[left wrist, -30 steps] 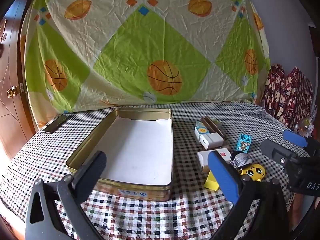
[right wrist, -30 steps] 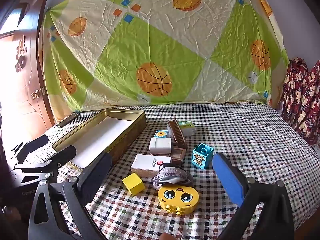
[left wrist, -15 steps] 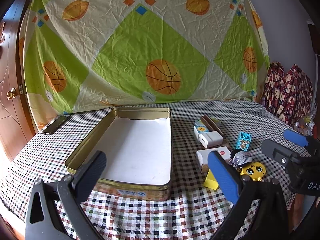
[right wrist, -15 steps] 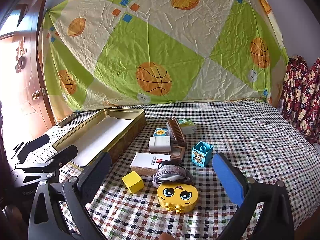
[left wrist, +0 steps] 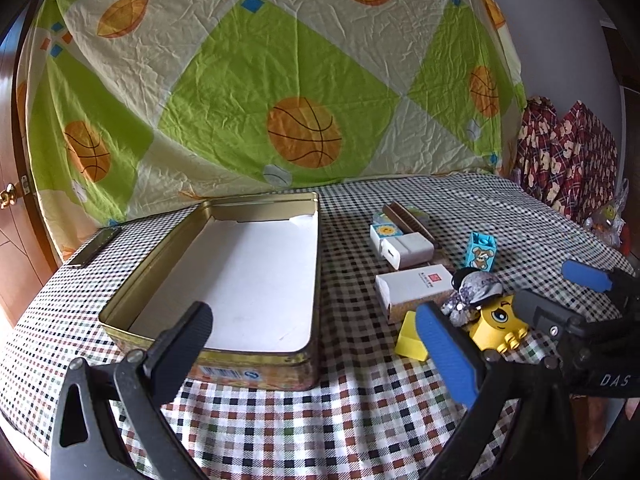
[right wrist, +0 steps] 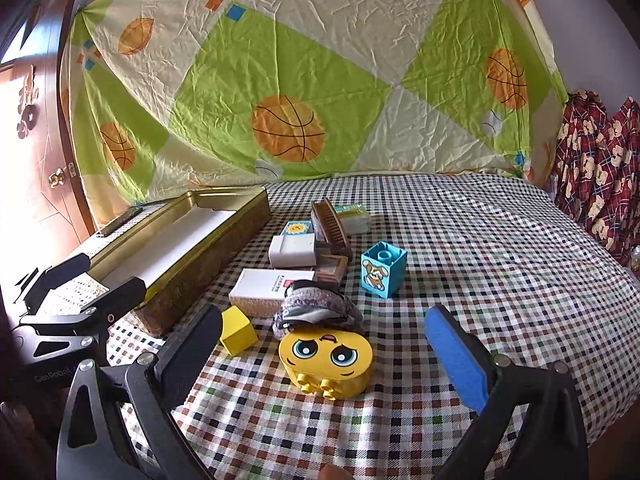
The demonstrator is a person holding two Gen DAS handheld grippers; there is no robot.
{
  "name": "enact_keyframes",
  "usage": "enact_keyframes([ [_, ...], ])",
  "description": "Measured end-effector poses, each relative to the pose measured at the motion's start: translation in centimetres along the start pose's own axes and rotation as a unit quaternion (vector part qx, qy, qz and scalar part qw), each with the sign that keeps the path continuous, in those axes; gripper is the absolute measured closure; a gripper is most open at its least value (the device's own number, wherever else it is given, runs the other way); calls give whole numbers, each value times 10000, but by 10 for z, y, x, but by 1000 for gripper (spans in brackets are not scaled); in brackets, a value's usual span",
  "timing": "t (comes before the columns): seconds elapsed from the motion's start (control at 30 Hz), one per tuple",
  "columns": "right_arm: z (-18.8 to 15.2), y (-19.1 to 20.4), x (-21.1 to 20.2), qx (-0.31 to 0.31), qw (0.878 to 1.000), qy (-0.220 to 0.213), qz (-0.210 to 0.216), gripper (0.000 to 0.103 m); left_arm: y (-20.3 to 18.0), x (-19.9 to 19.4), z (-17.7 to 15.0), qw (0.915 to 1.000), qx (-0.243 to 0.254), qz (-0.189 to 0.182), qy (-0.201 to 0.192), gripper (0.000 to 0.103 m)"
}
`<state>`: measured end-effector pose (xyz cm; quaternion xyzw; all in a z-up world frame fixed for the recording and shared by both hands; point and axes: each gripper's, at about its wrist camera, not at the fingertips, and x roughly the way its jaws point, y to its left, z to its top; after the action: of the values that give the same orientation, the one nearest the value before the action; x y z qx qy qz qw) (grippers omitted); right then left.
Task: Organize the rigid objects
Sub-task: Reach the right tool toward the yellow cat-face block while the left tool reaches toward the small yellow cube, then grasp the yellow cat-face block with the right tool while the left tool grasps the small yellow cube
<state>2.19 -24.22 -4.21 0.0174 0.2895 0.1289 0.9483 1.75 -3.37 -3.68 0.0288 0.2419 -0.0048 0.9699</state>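
An open gold tin (left wrist: 172, 256) (right wrist: 224, 216) with a white floor lies on the checked cloth, with nothing inside. To its right are a yellow face block (right wrist: 326, 358) (left wrist: 498, 322), a yellow cube (right wrist: 238, 330) (left wrist: 408, 338), a blue bear block (right wrist: 382, 268) (left wrist: 481, 252), a white box with a red mark (right wrist: 268, 290) (left wrist: 416, 286), a white charger (right wrist: 292, 250) (left wrist: 408, 250), a brown comb (right wrist: 330, 226) and a grey patterned pouch (right wrist: 316, 308). My left gripper (left wrist: 316, 342) hovers open at the tin's near end. My right gripper (right wrist: 324, 344) is open, straddling the face block.
A dark flat remote (left wrist: 94, 246) lies on the cloth behind the tin's left side. A green and cream basketball sheet (left wrist: 280, 80) hangs at the back. Red patterned fabric (right wrist: 600, 176) is piled at the right. A wooden door (right wrist: 40, 140) stands at the left.
The right gripper has drifted slightly forward and down toward the yellow face block. The left view has barely shifted. No object has moved.
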Motion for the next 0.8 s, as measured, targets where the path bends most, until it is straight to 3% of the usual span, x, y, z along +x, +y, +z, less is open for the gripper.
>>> enact_keyframes([
  [0.27,-15,-2,27,-30,9995,305,-95,3,-16,10,-9,9997,180,-163,91,0],
  [0.4,-18,-2,40,-83,9986,507,-97,14,-23,13,-10,9994,269,-202,118,0],
  [0.47,-21,-4,47,-49,9980,629,-11,25,-26,14,-10,9991,325,-243,101,0],
  [0.53,-22,-8,45,24,9984,569,23,43,-31,15,-8,9988,391,-299,81,0],
  [0.6,-22,-12,43,77,9985,530,94,43,-36,17,-8,9983,447,-354,87,1],
  [0.8,-21,-29,40,288,9987,423,-77,43,-56,29,-7,9955,696,-587,262,24],
])
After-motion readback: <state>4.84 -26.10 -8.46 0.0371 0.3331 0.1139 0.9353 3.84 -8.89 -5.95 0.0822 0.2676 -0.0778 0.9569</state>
